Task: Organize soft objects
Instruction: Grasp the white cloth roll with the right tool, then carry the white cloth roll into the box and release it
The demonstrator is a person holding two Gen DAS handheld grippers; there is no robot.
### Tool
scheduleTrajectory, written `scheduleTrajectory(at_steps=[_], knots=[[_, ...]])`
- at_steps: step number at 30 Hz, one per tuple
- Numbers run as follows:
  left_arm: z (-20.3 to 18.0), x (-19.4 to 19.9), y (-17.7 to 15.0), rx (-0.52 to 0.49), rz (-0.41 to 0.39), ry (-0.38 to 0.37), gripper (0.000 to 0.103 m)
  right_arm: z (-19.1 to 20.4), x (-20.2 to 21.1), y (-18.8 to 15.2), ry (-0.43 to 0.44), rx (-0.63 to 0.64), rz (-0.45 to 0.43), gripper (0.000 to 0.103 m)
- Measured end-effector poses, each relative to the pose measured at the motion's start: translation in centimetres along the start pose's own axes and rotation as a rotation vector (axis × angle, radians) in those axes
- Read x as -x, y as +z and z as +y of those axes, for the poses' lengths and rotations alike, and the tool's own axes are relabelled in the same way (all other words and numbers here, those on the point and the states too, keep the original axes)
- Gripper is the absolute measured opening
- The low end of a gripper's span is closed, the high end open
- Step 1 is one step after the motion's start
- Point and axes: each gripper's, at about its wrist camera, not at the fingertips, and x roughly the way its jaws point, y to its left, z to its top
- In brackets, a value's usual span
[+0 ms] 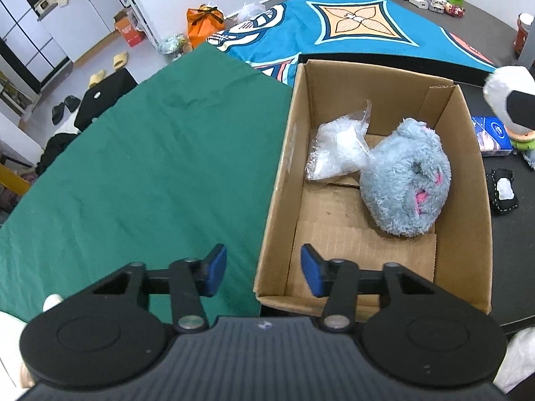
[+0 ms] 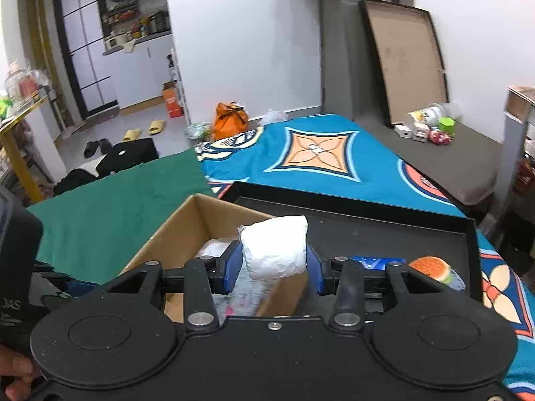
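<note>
An open cardboard box stands between a green cloth and a black tray. Inside lie a grey-blue plush toy and a clear plastic bag of white stuffing. My left gripper is open and empty, straddling the box's near left wall. My right gripper is shut on a soft white packet and holds it above the box's right rim. The packet and right gripper also show at the right edge of the left wrist view.
On the black tray lie a blue tissue pack, a burger-shaped toy and a small black pouch. A green cloth lies left of the box; a blue patterned blanket lies behind.
</note>
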Motion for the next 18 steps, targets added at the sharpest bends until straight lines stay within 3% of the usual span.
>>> scheduleTrajectory(at_steps=[9,18], knots=[[0.7,-1.2,-0.1,0.018,0.019,-0.047,0.017,3.1,-1.1,0.8,0.064,0.109,0.030,0.041],[1.4,-1.5,-0.1,0.050,0.005,-0.109,0.015,6.2,-2.6,1.7,0.119,0.245,0.077,0.041]])
